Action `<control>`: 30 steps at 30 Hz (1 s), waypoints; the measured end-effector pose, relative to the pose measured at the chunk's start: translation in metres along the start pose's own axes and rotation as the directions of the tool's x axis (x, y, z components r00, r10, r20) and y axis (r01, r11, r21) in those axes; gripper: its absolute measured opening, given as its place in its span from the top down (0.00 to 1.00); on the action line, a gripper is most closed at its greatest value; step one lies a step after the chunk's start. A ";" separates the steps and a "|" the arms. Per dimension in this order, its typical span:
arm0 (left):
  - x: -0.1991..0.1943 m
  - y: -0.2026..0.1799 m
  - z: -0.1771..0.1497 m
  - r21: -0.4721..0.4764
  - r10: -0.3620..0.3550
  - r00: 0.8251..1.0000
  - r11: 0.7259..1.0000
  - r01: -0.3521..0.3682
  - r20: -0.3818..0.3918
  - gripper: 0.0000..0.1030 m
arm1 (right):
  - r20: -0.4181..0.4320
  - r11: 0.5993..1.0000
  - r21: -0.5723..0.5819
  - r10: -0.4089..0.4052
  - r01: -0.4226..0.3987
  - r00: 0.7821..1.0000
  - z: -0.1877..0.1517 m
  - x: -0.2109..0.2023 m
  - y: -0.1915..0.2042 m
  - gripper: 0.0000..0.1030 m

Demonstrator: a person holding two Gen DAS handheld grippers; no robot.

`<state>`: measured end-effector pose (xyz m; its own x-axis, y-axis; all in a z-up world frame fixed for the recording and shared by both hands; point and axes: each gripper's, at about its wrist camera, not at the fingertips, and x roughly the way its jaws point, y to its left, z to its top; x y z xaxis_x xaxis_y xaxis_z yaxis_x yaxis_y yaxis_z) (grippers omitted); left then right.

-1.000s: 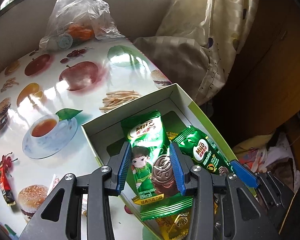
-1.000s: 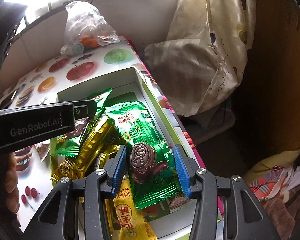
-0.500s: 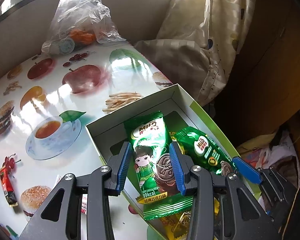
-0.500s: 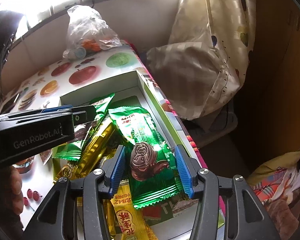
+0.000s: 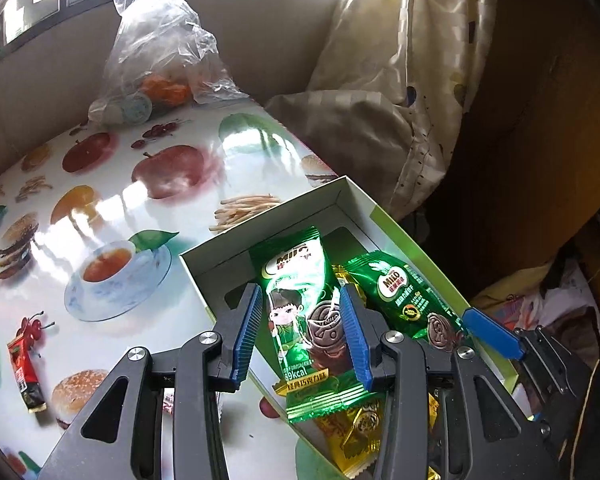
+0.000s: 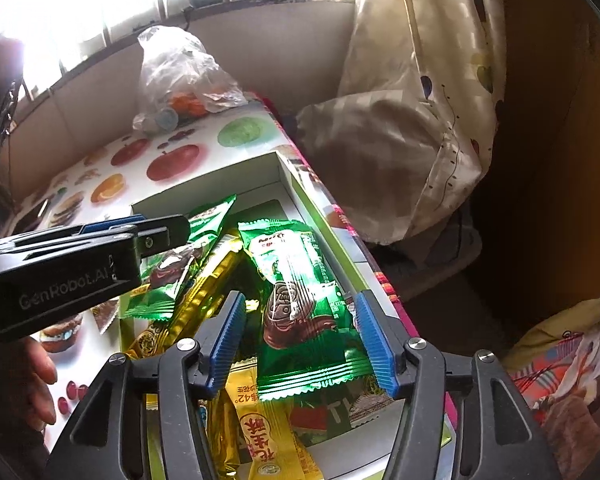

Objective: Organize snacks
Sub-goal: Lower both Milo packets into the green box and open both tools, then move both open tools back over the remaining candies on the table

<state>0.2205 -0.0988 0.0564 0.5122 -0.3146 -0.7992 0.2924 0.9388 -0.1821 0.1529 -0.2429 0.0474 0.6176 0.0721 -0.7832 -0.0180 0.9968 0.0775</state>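
In the lower centre of the left wrist view, the left gripper (image 5: 303,334) is clamping a green Milo packet (image 5: 300,312) over the white box (image 5: 352,196), though the left pad's contact is hard to confirm. In the lower centre of the right wrist view, the right gripper (image 6: 302,338) is opening its jaws, a second green packet (image 6: 300,300) lying loose between them inside the box, atop gold wrappers (image 6: 196,296).

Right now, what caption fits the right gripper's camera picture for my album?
Right gripper opening around a green Milo packet lying in the white snack box.
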 end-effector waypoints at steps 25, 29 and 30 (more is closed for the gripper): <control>-0.041 -0.004 -0.014 0.028 0.034 0.996 0.999 -0.036 0.079 0.59 | 0.034 0.999 0.021 -0.027 0.027 0.999 -0.003 -0.023 -0.005 0.42; -0.052 -0.003 -0.019 0.029 0.043 0.994 0.999 -0.046 0.095 0.58 | 0.049 0.999 0.030 -0.021 0.019 0.999 -0.003 -0.031 -0.006 0.42; -0.054 -0.003 -0.020 0.029 0.045 0.994 0.998 -0.048 0.096 0.58 | 0.053 0.999 0.033 -0.020 0.018 0.998 -0.003 -0.032 -0.006 0.42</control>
<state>0.1760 -0.0814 0.0886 0.6001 -0.2845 -0.7476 0.2907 0.9483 -0.1275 0.1309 -0.2507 0.0703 0.6585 0.0505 -0.7509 0.0191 0.9963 0.0838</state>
